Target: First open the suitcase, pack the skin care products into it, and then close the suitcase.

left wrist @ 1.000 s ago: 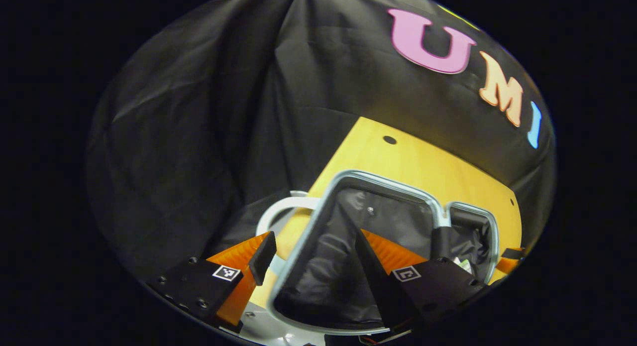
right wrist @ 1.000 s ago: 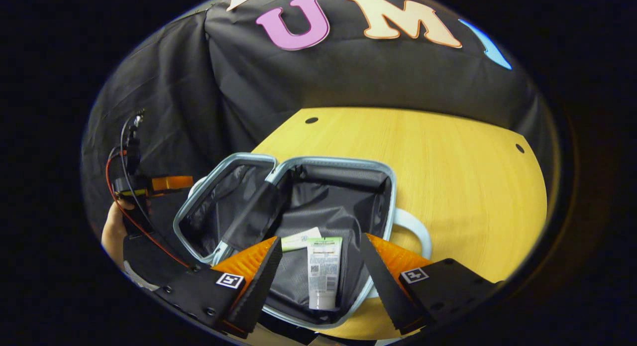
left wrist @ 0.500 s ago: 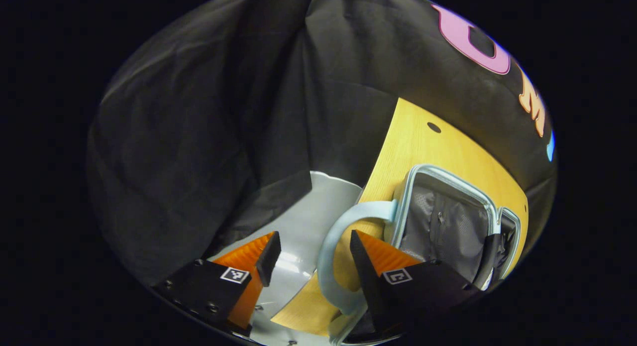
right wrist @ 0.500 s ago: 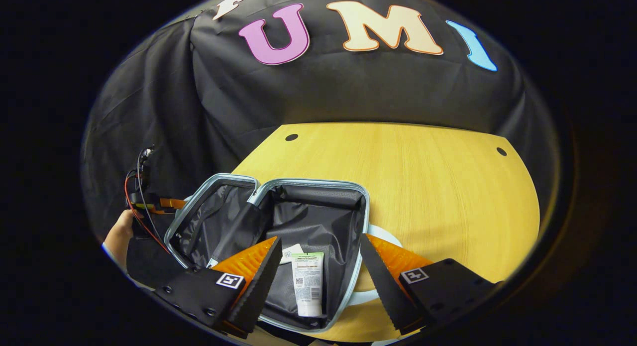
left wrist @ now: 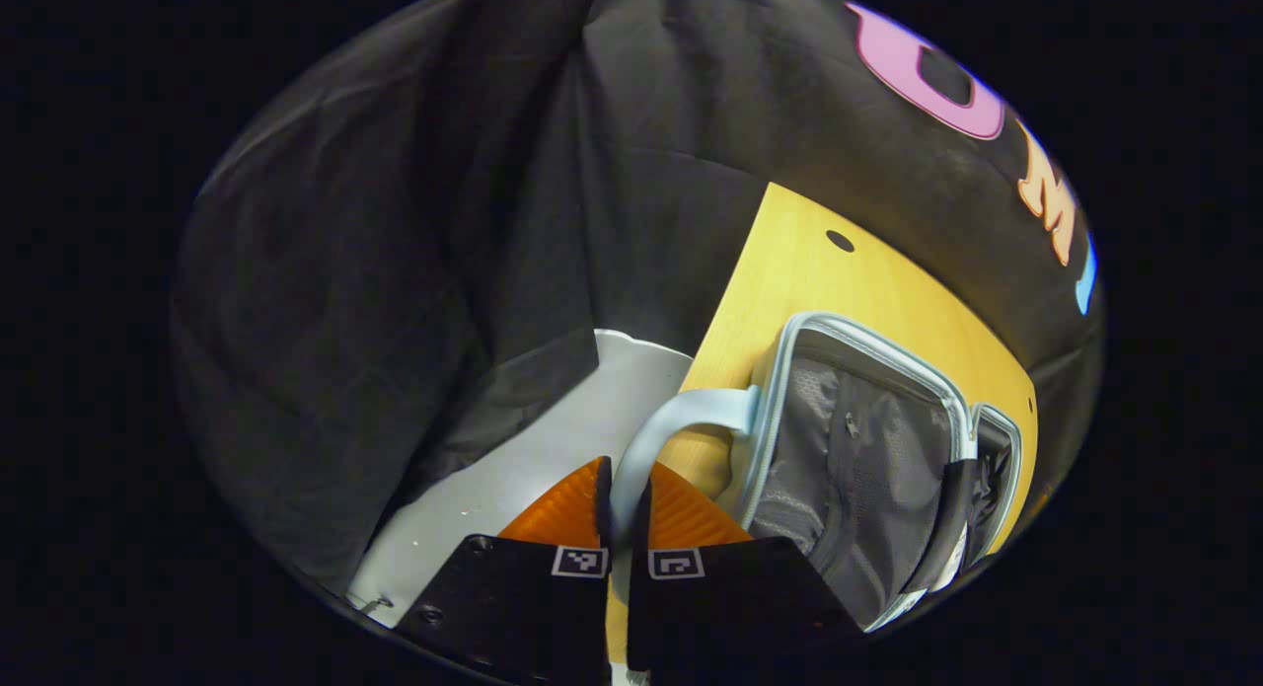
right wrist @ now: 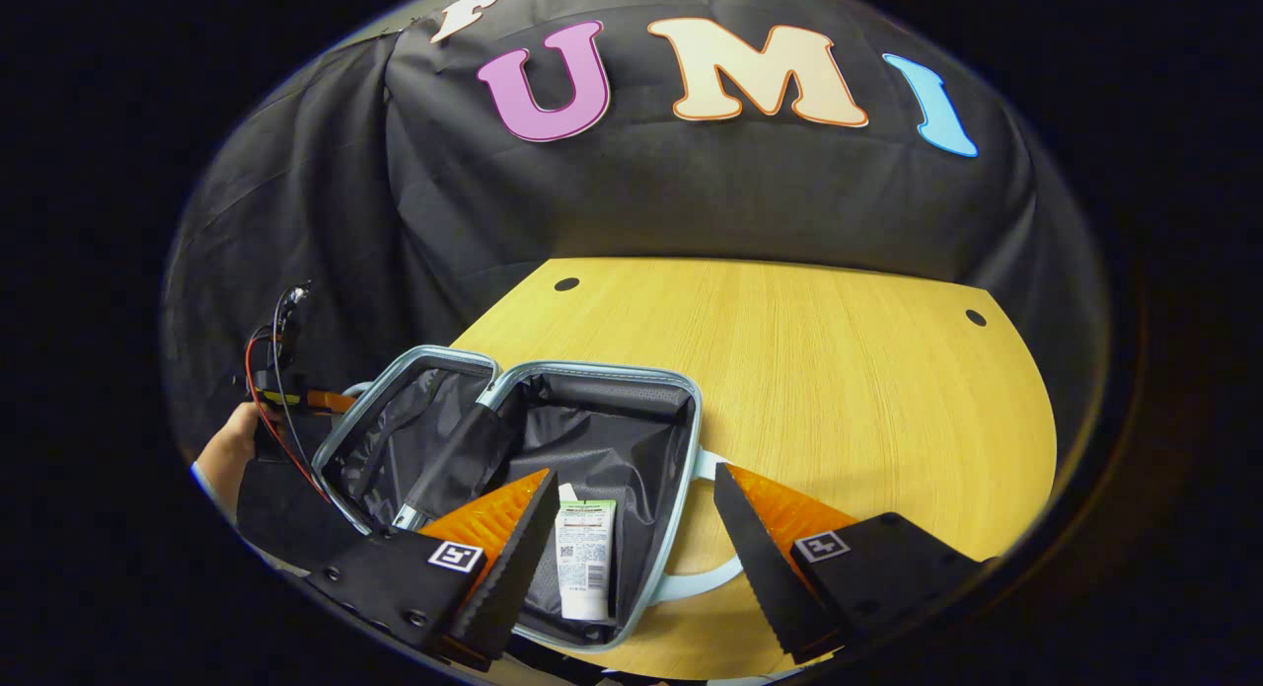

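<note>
The suitcase (right wrist: 513,469) lies open on the wooden table (right wrist: 839,370), both pale-blue-rimmed halves showing their dark lining. In my right gripper view it sits at about seven o'clock from the tabletop's middle, close to the table's near-left edge. A white tube of skin care product (right wrist: 584,560) lies in the right-hand half, cap end toward me, with a second small white item (right wrist: 566,493) just above it (too little of it shows to say what it is).

My left gripper (left wrist: 622,503) is clamped on the suitcase handle (left wrist: 671,421): the pale blue loop runs between my two fingers, which press it from both sides. In my left gripper view the case spreads out at three o'clock from that grip, its mesh-lined half (left wrist: 849,469) nearest.

My right gripper (right wrist: 631,528) hangs over the near end of the case with its fingers spread wide, holding nothing; the tube shows between them. At nine o'clock in that view, a hand (right wrist: 232,444) grips my left gripper, beside the case's far half.
</note>
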The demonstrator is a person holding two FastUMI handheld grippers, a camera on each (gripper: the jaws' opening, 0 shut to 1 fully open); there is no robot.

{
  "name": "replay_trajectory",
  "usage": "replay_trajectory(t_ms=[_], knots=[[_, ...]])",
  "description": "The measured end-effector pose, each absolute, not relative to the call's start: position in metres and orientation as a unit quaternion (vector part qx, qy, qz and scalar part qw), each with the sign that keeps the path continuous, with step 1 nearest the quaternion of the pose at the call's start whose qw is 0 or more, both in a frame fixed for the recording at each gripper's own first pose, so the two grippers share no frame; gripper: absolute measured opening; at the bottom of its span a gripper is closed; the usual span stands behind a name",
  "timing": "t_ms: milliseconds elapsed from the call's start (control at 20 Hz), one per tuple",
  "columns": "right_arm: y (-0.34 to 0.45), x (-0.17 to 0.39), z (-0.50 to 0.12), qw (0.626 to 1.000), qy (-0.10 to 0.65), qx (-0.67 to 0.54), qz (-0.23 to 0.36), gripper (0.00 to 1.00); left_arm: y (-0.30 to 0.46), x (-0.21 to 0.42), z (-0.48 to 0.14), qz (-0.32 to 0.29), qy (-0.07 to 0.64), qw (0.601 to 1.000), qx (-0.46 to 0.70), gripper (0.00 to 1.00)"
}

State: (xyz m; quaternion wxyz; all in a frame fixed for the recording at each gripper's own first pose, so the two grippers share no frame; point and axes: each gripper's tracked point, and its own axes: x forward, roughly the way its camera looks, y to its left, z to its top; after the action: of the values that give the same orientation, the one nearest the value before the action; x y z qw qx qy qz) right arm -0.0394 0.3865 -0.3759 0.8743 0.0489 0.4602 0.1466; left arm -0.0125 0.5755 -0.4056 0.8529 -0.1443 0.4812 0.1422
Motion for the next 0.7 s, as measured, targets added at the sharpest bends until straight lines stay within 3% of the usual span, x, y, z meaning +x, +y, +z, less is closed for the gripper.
replay_trajectory(t_ms=[400,450,500,700], knots=[[0.362,-0.037,-0.358,0.885,0.423,0.046,0.191,0.98,0.533,0.002,-0.268,0.127,0.402,0.903,-0.083,0.00],[0.357,-0.038,-0.355,0.885,0.417,0.046,0.200,0.94,0.519,0.005,-0.252,0.123,0.391,0.909,-0.079,0.00],[0.349,-0.039,-0.353,0.886,0.414,0.044,0.204,0.99,0.505,0.007,-0.238,0.119,0.383,0.913,-0.076,0.00],[0.323,-0.036,-0.343,0.886,0.404,0.055,0.218,0.98,0.433,0.016,-0.180,0.078,0.346,0.933,-0.060,0.00]])
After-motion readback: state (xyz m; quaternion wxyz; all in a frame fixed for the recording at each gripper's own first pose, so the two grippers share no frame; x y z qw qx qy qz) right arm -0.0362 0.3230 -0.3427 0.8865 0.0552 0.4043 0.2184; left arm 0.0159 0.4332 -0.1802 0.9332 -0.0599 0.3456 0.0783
